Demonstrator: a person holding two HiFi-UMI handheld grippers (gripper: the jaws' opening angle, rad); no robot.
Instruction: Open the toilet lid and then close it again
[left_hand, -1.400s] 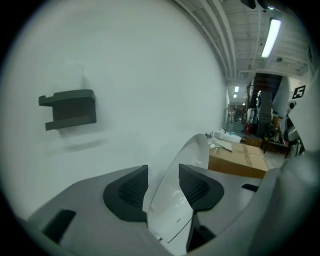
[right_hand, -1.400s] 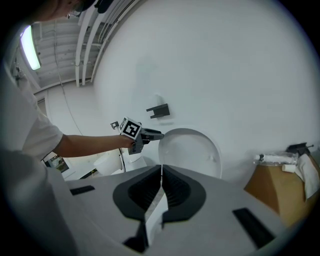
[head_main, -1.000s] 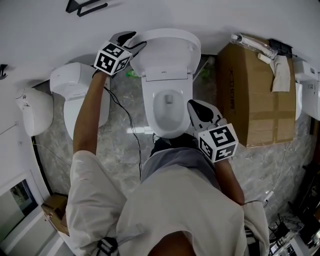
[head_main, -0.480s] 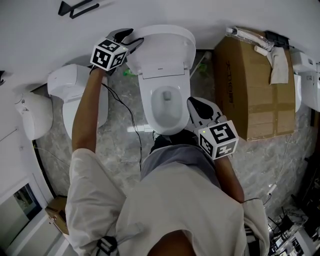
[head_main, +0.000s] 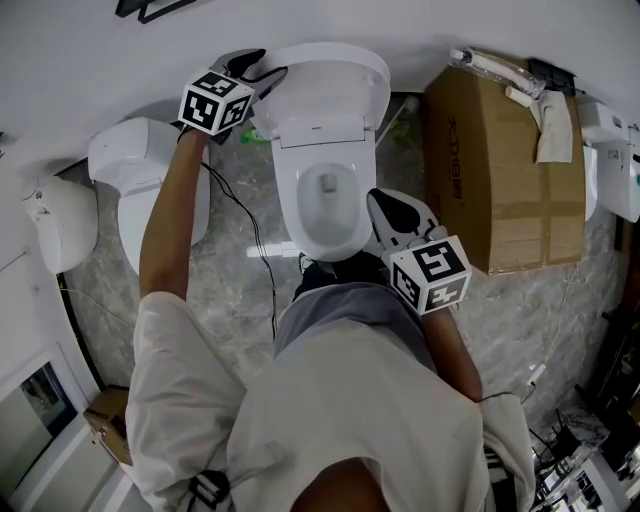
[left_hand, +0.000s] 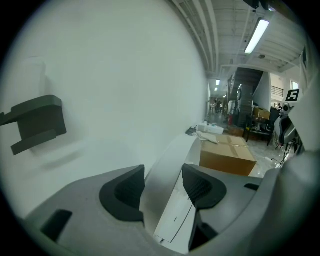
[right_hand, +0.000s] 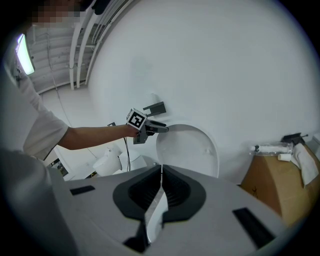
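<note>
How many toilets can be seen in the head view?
2 for certain: a toilet in the middle, its lid raised; another toilet left of it. White fixtures at both side edges may be more.

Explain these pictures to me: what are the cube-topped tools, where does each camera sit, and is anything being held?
A person stands over a toilet, holding tongs in each hand; the patterned cubes belong to them. One camera sits on the person's head, looking down; one rides on each tool. The left tongs clamp the edge of the raised toilet lid. The right tongs are shut and empty, near the bowl's front. A cardboard box stands beside the toilet.
</note>
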